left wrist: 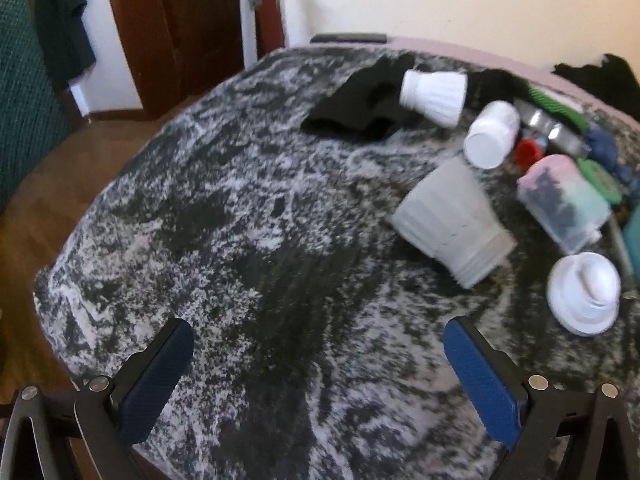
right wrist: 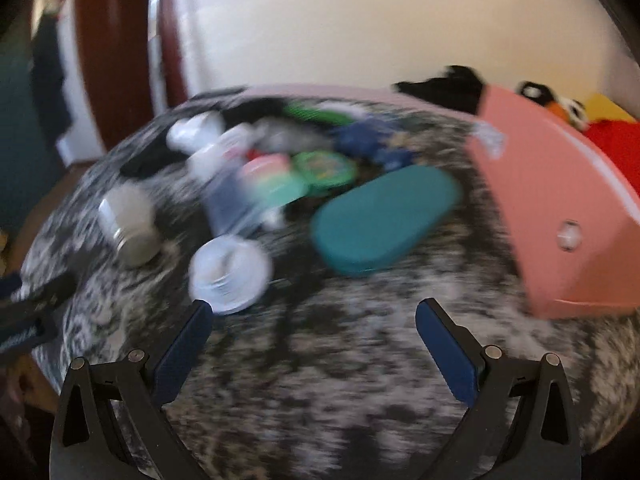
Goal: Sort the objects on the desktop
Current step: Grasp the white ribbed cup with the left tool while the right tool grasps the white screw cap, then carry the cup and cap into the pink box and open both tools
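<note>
Left gripper (left wrist: 318, 334): my fingers are spread wide and hold nothing; only bare mottled cloth (left wrist: 224, 240) lies between them.
Right gripper (right wrist: 314, 316): also spread wide and empty, over the near part of the cloth.
Grey jar (left wrist: 452, 222): on its side, far and right of my left fingers, well apart from them, threaded mouth toward the near right.
White lid (left wrist: 584, 298): flat on the cloth, right of my left fingers; in the right view it sits just beyond my left fingertip (right wrist: 200, 314), but blur hides whether they touch.
Clear tub (left wrist: 564, 204): tipped over, far of the lid, dark bits inside.
White bottles: one ribbed (left wrist: 434, 94) lying on a black cloth (left wrist: 360, 108), one smooth (left wrist: 494, 134) just right of it, cap toward me.
Teal case (right wrist: 384, 220): far of the gap between my right fingers, apart from both.
Green lid (right wrist: 324, 166): beyond the case.
Pink box (right wrist: 560, 216): far right, past my right finger.
Clutter: the pile's far end is too blurred to name.
</note>
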